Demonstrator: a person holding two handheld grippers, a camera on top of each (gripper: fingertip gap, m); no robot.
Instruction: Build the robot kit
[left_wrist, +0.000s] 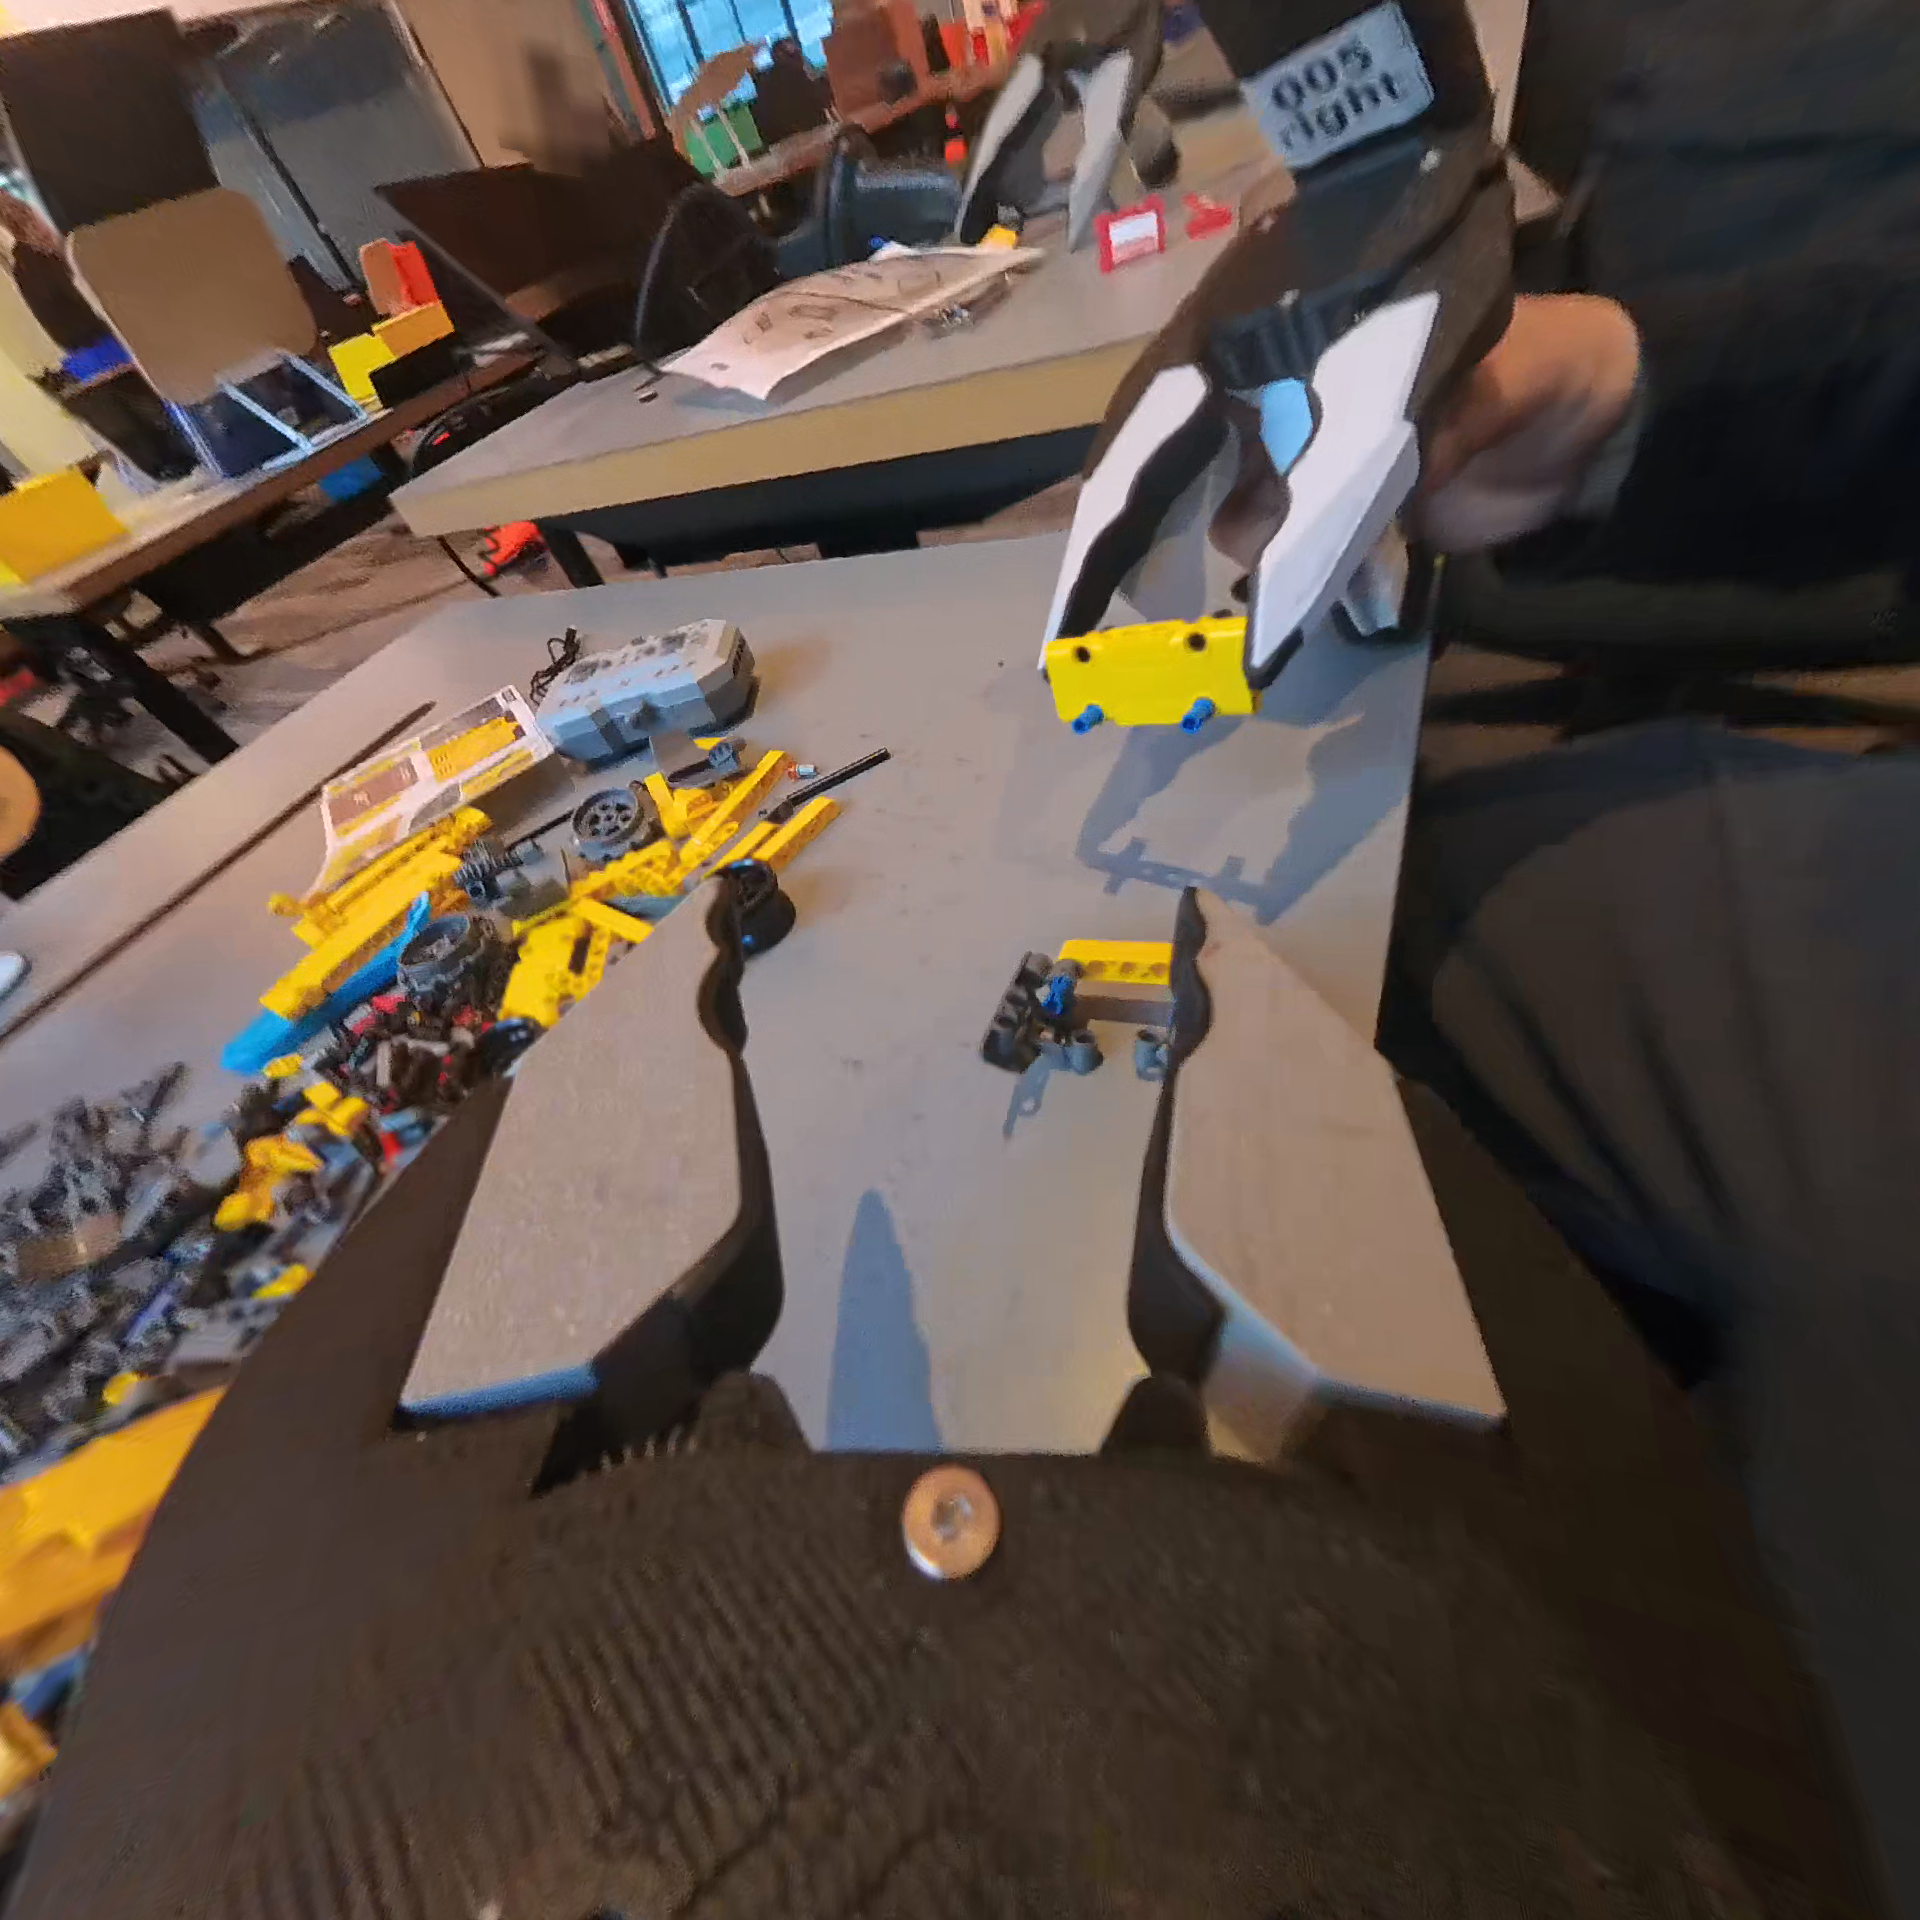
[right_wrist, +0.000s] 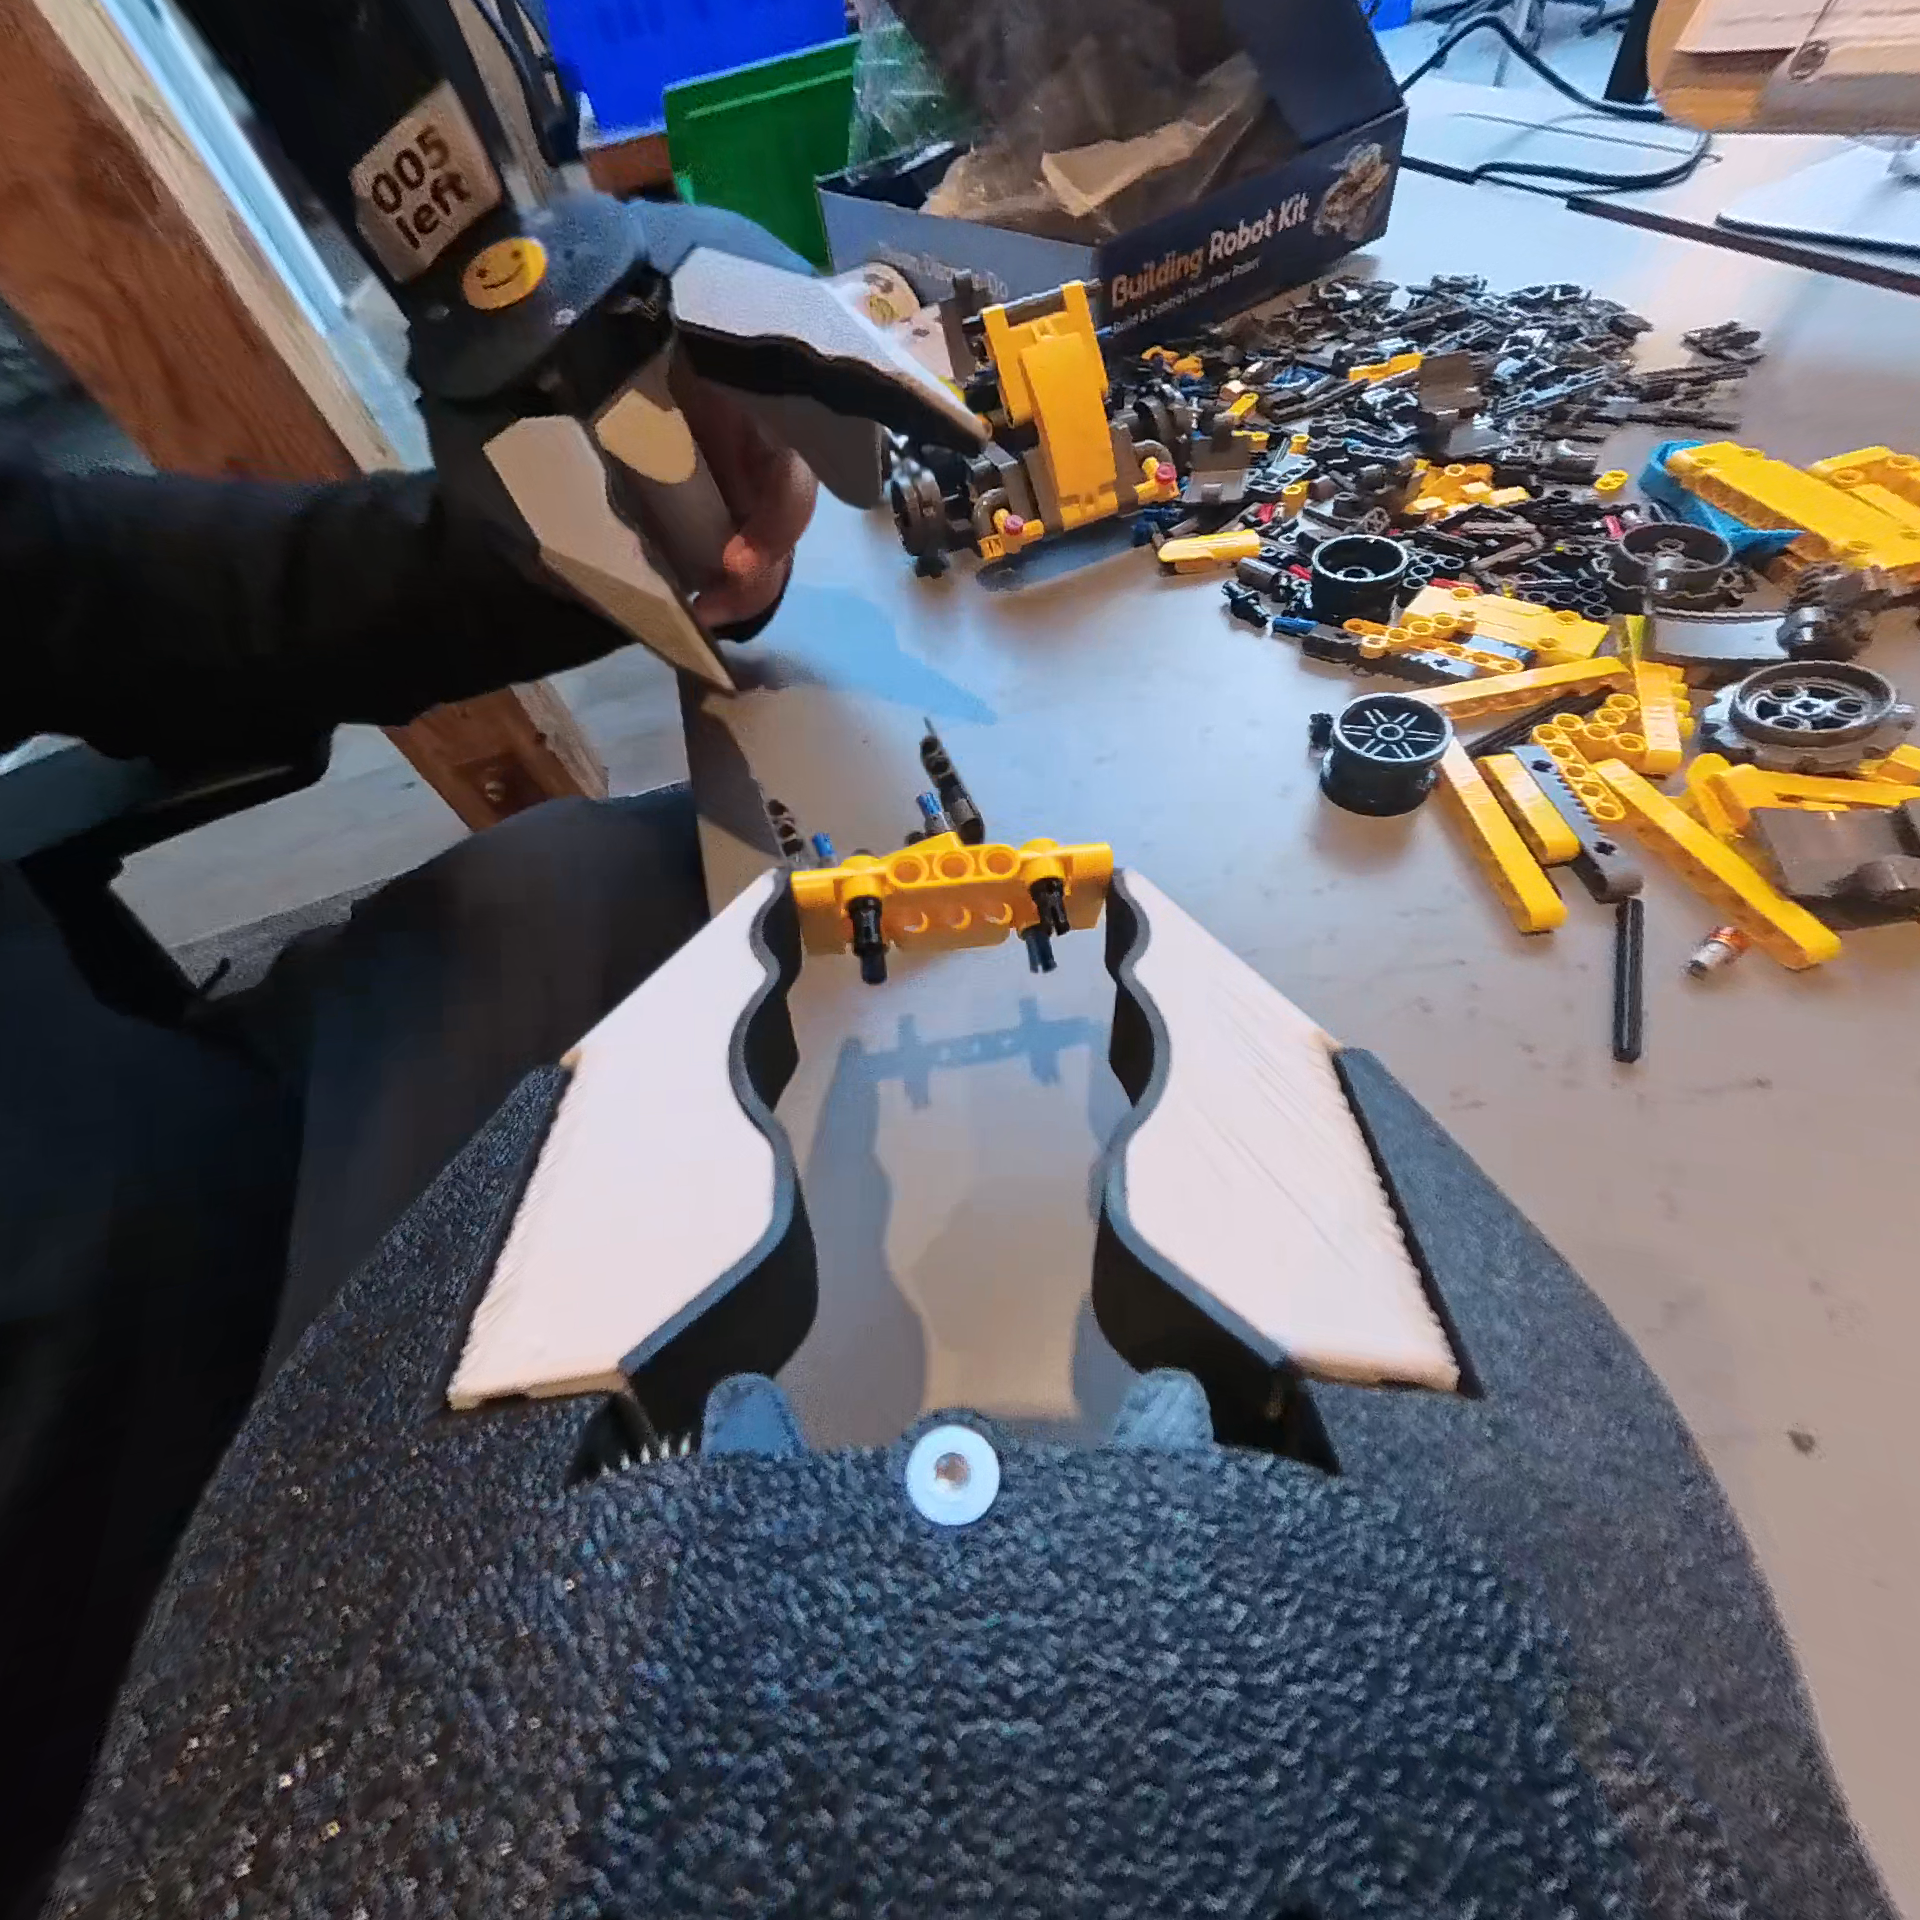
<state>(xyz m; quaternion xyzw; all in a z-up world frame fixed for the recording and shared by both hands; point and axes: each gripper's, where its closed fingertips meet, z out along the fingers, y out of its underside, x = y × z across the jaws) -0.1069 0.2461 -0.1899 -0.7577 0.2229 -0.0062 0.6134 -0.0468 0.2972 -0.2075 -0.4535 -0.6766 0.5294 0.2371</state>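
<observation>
Right gripper (right_wrist: 951, 909) raised — clasping yellow brick (right_wrist: 951, 894).

right tongs (right_wrist: 951, 914) clamped tight, held up off worktop. left tongs (left_wrist: 956, 935) spread wide, nothing between, tilted down, hand (right_wrist: 748, 520) gripping handle.

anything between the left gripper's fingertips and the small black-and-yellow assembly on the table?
Nothing. In the left wrist view the left hand-held gripper hangs open, with bare grey table up to the small assembly.
</observation>
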